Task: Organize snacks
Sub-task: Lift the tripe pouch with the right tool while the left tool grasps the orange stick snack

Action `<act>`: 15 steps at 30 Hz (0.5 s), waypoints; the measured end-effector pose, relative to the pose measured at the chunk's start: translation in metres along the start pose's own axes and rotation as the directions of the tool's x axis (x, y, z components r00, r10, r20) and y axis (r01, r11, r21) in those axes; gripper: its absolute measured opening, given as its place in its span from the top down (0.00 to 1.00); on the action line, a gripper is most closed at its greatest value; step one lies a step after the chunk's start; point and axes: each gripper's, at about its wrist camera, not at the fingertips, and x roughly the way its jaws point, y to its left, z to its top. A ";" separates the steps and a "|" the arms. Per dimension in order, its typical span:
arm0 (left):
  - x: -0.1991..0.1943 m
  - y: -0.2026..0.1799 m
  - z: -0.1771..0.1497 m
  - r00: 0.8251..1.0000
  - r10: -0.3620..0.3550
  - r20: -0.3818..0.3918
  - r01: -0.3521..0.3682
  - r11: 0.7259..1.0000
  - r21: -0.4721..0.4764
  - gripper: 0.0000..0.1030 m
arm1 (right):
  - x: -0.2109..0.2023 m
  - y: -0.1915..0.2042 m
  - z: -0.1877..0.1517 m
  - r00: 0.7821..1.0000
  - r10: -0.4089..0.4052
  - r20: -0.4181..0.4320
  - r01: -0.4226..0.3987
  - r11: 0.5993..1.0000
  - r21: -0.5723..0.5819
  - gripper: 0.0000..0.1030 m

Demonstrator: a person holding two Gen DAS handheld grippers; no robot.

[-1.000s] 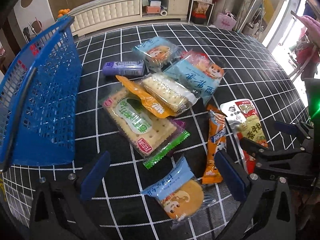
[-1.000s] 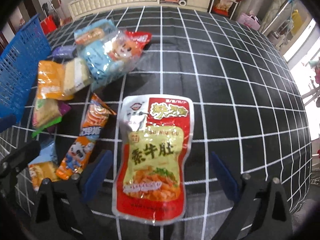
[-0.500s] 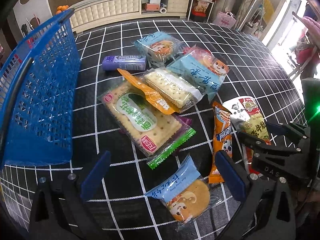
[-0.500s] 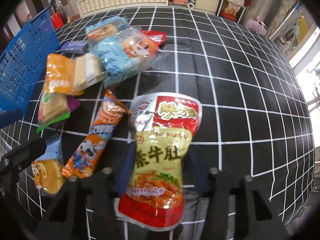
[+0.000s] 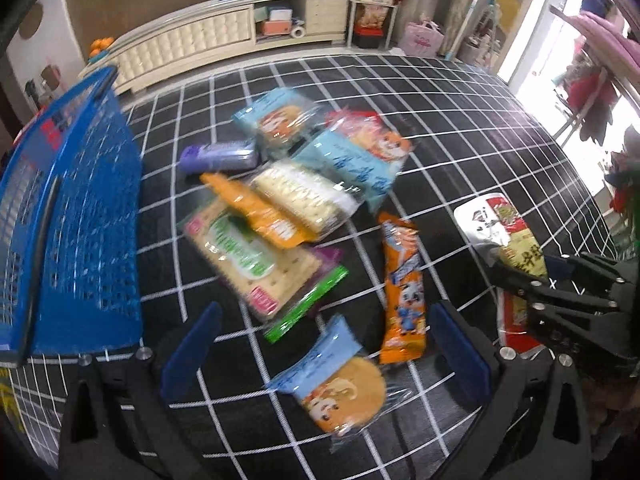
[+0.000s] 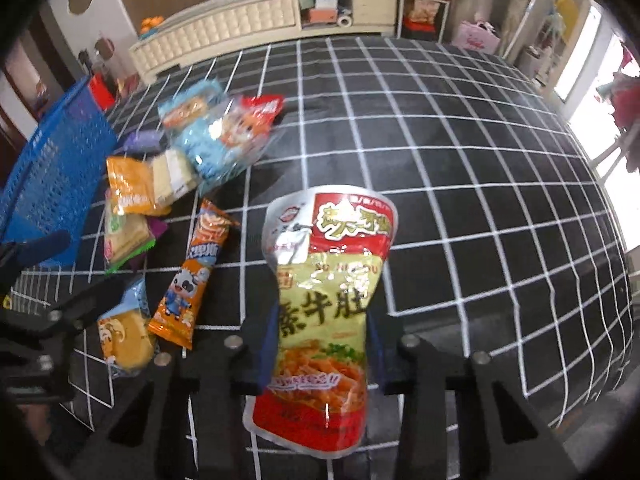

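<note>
Now right claw [image 6: 320,344] clamps red-yellow pouch [image 6: 324,280], seemingly buckled; left claw [image 5: 324,344] released.

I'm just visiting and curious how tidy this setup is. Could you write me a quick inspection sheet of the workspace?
Surface: black cloth with white grid lines.
Job's things: red-and-yellow foil snack pouch pinched, pad on each side; orange stick packet, blue cookie packs, cracker packs and a purple gum pack lying loose; blue plastic mesh basket at the left edge.
Clutter: nothing seen.
Grippers: right gripper has just closed on the pouch; left gripper open above a blue round-cookie pack.
Cables: nothing seen.
Surroundings: cream cabinet, shelves, bright window.
</note>
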 end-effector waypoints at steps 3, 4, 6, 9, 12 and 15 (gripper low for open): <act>0.002 -0.014 0.007 1.000 -0.003 0.002 0.003 0.999 0.047 0.00 | -0.007 -0.012 -0.003 1.000 0.016 0.013 -0.017 0.999 0.036 0.59; 0.004 -0.018 0.009 1.000 -0.013 -0.002 0.013 0.998 0.062 0.00 | -0.009 -0.015 -0.004 1.000 0.018 0.016 -0.018 0.999 0.043 0.59; 0.009 -0.028 0.013 0.999 -0.035 -0.017 0.036 0.995 0.090 0.02 | -0.005 -0.014 0.000 1.000 0.018 0.019 -0.019 0.999 0.051 0.59; 0.023 -0.030 0.017 0.994 -0.089 -0.067 0.094 0.993 0.074 0.15 | -0.001 -0.016 -0.001 1.000 0.016 0.018 -0.017 0.998 0.063 0.59; 0.038 -0.031 0.019 0.989 -0.098 -0.110 0.106 0.992 0.063 0.23 | 0.004 -0.020 -0.002 1.000 0.025 0.010 -0.026 0.997 0.079 0.59; 0.052 -0.033 0.018 0.986 -0.082 -0.147 0.092 0.994 0.061 0.30 | 0.008 -0.024 -0.004 0.999 0.035 0.005 -0.035 0.995 0.091 0.59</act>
